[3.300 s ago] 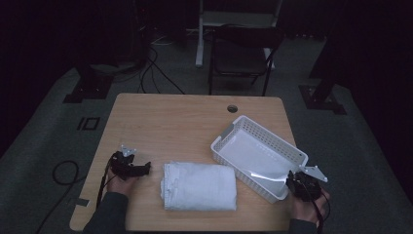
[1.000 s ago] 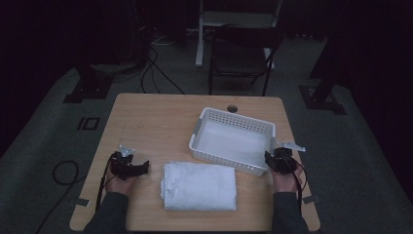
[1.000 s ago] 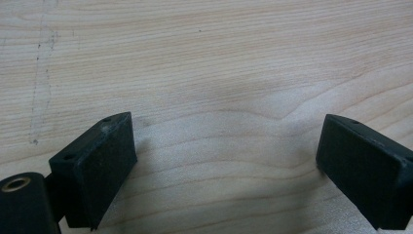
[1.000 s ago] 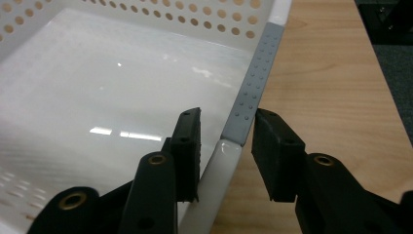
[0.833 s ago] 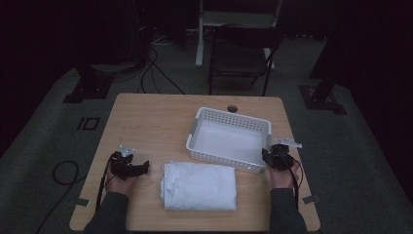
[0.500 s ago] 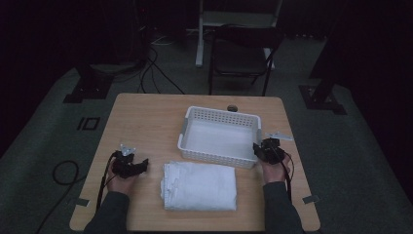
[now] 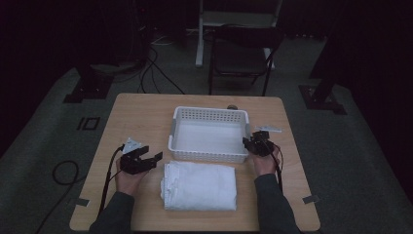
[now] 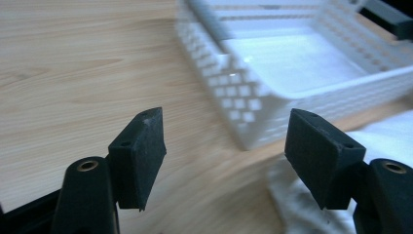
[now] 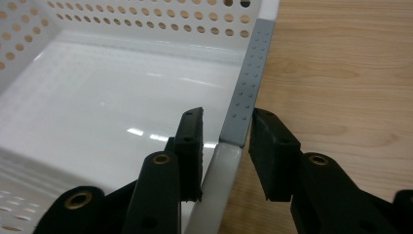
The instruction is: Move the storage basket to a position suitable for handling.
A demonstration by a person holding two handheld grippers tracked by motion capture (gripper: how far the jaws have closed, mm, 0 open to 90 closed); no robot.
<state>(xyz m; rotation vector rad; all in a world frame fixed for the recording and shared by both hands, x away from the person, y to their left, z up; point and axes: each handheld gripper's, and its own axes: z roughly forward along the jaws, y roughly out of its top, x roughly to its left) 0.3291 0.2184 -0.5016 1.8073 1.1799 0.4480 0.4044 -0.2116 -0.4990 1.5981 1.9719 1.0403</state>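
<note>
While the right gripper (image 9: pixel 225 136) straddles its rim with slack, the basket (image 7: pixel 209 114) lies crosswise.

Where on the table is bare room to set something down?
Bare wood lies left of the basket out to the table edge, beyond the left tool. Crowded: the folded towel sits right against the basket's near wall, with the right tool straddling its right rim.

No text, label, brand or number can be read in any view. The white basket (image 7: pixel 209 134) carries only rows of holes, and its grey rim strip (image 9: pixel 247 83) only small raised dots.
</note>
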